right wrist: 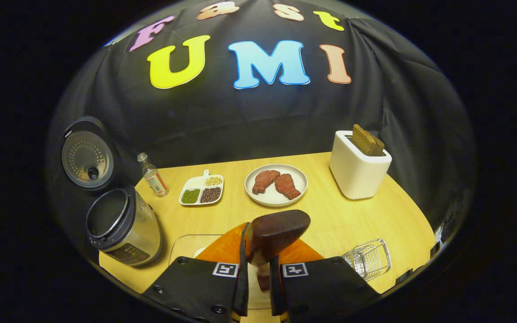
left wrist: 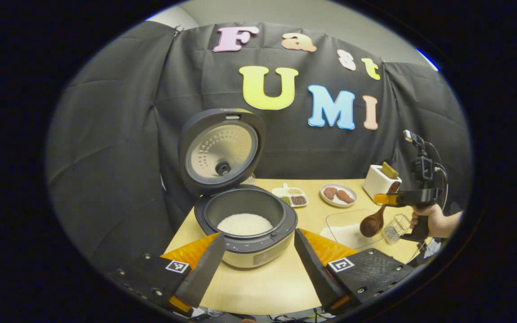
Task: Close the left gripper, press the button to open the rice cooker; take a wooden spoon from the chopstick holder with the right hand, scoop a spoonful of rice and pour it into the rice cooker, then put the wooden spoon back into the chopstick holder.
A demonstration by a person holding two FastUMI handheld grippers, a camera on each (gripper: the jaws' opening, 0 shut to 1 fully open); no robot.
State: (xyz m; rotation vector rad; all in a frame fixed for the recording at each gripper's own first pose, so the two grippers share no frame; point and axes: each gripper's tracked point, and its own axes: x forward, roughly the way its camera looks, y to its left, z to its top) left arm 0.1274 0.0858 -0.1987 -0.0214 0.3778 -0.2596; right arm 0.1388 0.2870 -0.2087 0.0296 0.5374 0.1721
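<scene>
Rice cooker: my left gripper view puts the round dark-rimmed silver rice cooker (left wrist: 246, 226) at 12 o'clock, lid (left wrist: 221, 150) standing upright, white rice (left wrist: 245, 223) lying in the pot.
Left gripper: my left gripper (left wrist: 258, 258) has its fingers spread wide, one on each side of the cooker's front, with nothing between them.
Right gripper: my right gripper (right wrist: 258, 264) has both fingers pressed against the handle of the dark brown wooden spoon (right wrist: 276, 231); the bowl sticks out past the fingertips.
Spoon from the left: in the left gripper view the spoon (left wrist: 371, 223) hangs bowl-down at 3 o'clock under the far gripper (left wrist: 386, 198), over a clear glass tray (left wrist: 343, 222) that holds a patch of white rice.
Chopstick holder: the clear wire chopstick holder (right wrist: 368, 258) stands at 4 o'clock on the pale wooden desk (right wrist: 330, 215).
Beyond: white plate with two brown meat pieces (right wrist: 276, 184), white divided dish of beans (right wrist: 201, 189), white toaster (right wrist: 359, 168) with toast, small clear bottle (right wrist: 152, 175).
</scene>
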